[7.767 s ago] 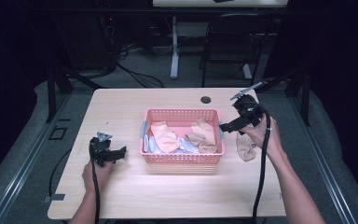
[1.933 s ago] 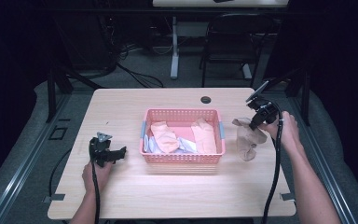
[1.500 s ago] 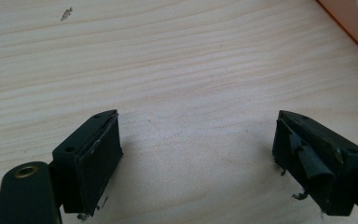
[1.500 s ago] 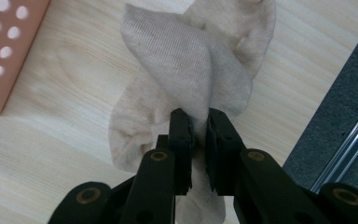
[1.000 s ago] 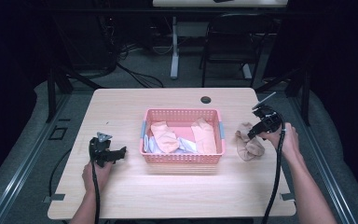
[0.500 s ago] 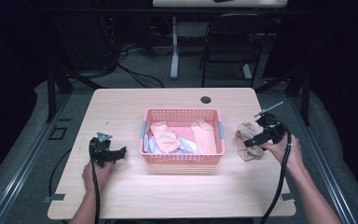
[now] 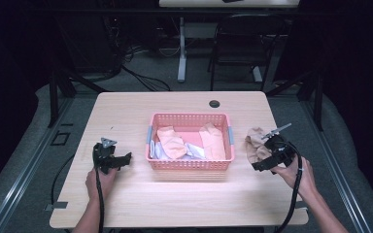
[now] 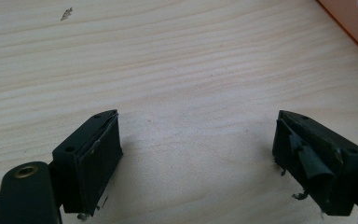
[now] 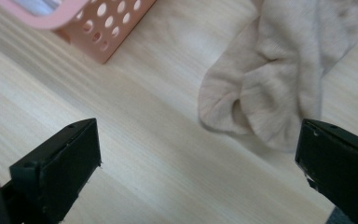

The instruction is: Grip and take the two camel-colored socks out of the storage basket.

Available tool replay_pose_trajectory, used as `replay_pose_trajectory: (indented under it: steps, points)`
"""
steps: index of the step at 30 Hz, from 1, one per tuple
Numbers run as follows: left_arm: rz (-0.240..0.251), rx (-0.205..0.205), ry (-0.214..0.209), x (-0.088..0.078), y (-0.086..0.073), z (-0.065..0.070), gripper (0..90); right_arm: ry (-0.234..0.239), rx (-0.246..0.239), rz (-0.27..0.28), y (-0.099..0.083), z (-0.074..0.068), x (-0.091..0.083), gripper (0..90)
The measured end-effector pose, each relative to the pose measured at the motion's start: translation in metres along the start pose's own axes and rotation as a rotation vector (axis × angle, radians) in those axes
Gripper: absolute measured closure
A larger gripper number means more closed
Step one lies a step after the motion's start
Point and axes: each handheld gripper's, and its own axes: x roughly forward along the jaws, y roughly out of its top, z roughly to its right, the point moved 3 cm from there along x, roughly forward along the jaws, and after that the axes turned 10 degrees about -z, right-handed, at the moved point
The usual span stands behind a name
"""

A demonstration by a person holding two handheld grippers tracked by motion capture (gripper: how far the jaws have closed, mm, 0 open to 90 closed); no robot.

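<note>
A beige sock (image 7: pixel 255 145) (image 9: pixel 279 79) lies crumpled on the wooden table (image 7: pixel 184 204), to the right of a pink basket (image 7: pixel 190 164) (image 9: pixel 107 32). Inside the basket lie several pieces of cloth in orange, peach and pale blue (image 7: pixel 172 142). My right gripper (image 7: pixel 261 165) (image 9: pixel 196 172) is open just in front of the sock, with bare table between its jaws. Left of the basket, my left gripper (image 7: pixel 125 159) (image 8: pixel 196 154) rests on the table, open, nothing between its jaws.
A black round grommet (image 7: pixel 214 103) sits in the table near its far edge. Behind the table stand a chair (image 7: pixel 243 43) and a desk leg (image 7: pixel 181 48) with cables on the floor.
My right gripper carried the beige sock out of the basket to the right, lowered it onto the table, let it go and drew back toward the person. The left gripper stayed still.
</note>
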Motion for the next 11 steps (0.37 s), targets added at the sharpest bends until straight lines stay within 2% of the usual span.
replay_pose_trajectory:
  steps: [2,4,5,7,11]
  points:
    - [0.000,0.000,0.000,0.000,0.000,0.000,15.0,0.005,0.004,0.009,-0.002,-0.001,0.003,0.0]
    - [0.000,0.000,0.001,0.000,0.000,0.000,14.9,0.011,0.002,-0.005,-0.007,-0.001,0.008,0.0]
    - [-0.001,0.001,0.000,0.000,0.000,0.000,14.9,0.009,-0.002,-0.036,-0.010,-0.001,0.014,0.0]
    - [-0.001,0.000,0.000,0.000,0.000,0.000,14.9,0.012,0.000,-0.058,-0.013,0.001,0.019,0.0]
    - [-0.001,0.000,-0.001,0.000,0.000,0.000,14.9,0.009,0.000,-0.081,-0.015,0.003,0.023,0.0]
